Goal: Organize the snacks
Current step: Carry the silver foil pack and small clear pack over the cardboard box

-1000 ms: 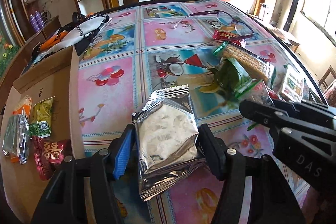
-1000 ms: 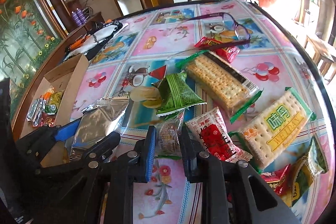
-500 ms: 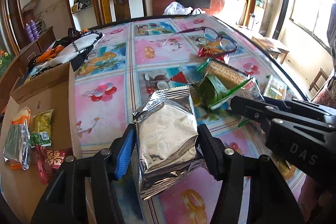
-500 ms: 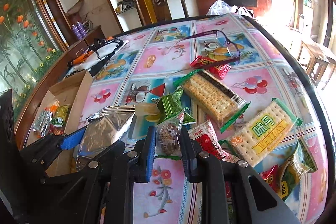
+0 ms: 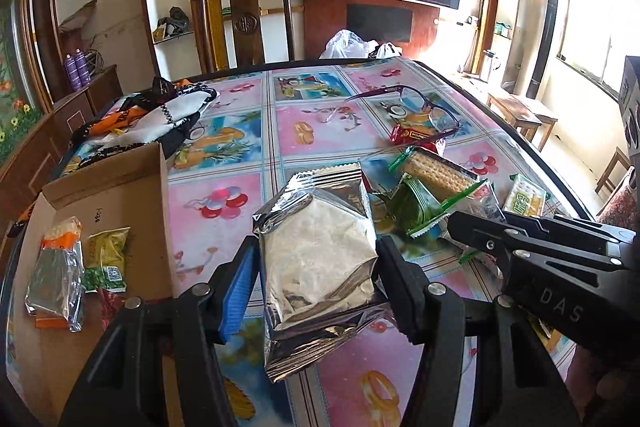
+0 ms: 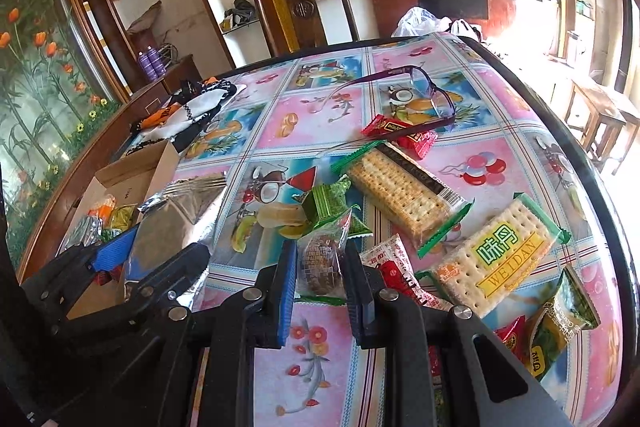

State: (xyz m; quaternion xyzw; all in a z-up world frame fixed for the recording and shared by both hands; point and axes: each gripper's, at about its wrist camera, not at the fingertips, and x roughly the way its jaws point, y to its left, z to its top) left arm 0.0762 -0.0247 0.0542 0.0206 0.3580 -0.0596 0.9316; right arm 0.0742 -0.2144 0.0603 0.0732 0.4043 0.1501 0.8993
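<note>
My left claw [image 5: 316, 267] has gone up a bit since a moment ago, and the silver bag [image 5: 316, 259] has gone up with it, so I now see more of the room past the table [image 5: 248, 187]. I hold the bag by its two sides, with its top end sticking out, so I think it can drop flat into the box [image 5: 120, 187]. The box sits near, off to the left, with a few snacks in it already. My left claw is about half open, and its pads press on the silver bag. My right claw [image 6: 320, 267] is squeezed nearly shut on a small clear pack [image 6: 322, 255] with a brown snack inside. That pack is just off the pile of crackers [image 6: 400, 191] and other snacks, which wait on the table.
</note>
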